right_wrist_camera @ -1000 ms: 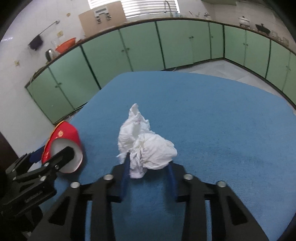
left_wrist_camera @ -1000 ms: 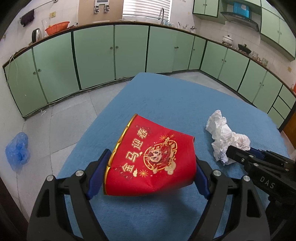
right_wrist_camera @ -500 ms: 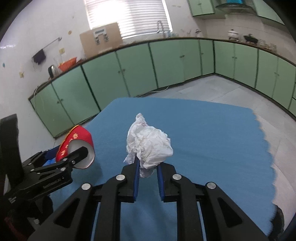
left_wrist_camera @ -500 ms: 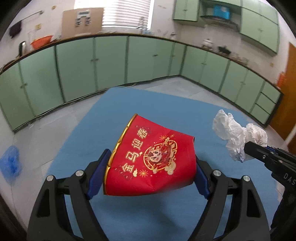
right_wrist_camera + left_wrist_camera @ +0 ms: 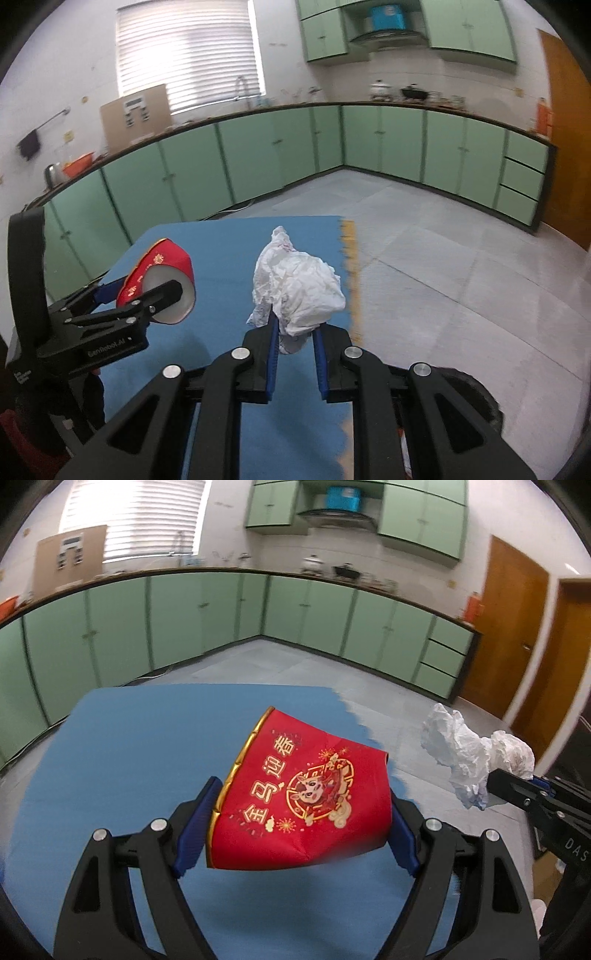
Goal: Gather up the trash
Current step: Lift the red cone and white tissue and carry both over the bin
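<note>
The left gripper point(image 5: 299, 819) had its jaws spread wide and clamped across the sides of a red paper cup point(image 5: 306, 805), which lay on its side between the blue pads, rim toward the left. The width of the cup accounted for the wide opening. The cup was raised clear of the blue desk point(image 5: 147, 738). It bore gold characters, a round cartoon emblem and a gold rim; its wall was creased near the bottom. The right gripper point(image 5: 295, 354) had its jaws drawn nearly together, pinching the lower tail of a crumpled white tissue point(image 5: 299, 284), also lifted off the desk. Both items appeared to be in transit to a bin. A dark round shape point(image 5: 465, 395) at the lower right was possibly that bin, though too little showed to be sure.
</note>
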Motion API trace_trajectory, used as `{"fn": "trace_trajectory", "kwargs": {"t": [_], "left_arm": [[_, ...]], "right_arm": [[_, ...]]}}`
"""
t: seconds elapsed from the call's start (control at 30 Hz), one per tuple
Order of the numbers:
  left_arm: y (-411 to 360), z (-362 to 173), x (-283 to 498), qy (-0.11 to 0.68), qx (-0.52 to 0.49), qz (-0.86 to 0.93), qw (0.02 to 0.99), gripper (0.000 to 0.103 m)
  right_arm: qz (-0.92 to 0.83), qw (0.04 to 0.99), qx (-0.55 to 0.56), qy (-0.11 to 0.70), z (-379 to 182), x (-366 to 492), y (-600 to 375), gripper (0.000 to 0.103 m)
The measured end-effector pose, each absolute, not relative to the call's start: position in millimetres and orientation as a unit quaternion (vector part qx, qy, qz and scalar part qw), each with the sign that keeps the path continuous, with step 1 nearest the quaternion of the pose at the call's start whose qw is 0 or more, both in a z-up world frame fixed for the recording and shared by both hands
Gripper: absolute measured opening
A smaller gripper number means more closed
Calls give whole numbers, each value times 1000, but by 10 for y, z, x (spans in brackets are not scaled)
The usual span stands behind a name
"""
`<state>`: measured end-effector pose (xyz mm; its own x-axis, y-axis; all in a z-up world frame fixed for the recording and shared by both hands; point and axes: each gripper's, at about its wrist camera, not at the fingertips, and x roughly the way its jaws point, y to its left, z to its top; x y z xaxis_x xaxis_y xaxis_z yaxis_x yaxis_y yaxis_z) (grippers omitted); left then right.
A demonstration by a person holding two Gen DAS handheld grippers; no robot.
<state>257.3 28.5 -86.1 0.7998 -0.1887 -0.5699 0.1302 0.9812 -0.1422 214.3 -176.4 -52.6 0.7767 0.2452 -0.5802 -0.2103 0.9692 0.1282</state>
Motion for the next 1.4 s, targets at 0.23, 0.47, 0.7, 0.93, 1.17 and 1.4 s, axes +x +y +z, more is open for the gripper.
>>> {"fn": "trace_trajectory", "kwargs": {"t": [0.23,0.47,0.7,0.93,1.17,1.4], "left_arm": [[-306,-904,2483,303,-27,-135,943,78],[-785,-989,2375,303,-11,-169,938,78],[-1282,-1156,2231,310,6,-221,925,78],[-1684,-1336,2192,321,25,-249,914,78],[-2034,-1620,2260,357,45,-271,893,79],[-2229,-1827,2360,387,59,-287,874,79]], "right_arm": [[79,948,43,305,-524,1853,-2222,17],[42,950,64,303,-583,1630,-2635,17],[-1,944,83,318,-748,1461,-3086,17],[-28,937,105,333,-947,1358,-3428,17],[-46,929,119,349,-1098,1383,-3697,17],[-53,913,131,382,-1401,1491,-3906,22]]}}
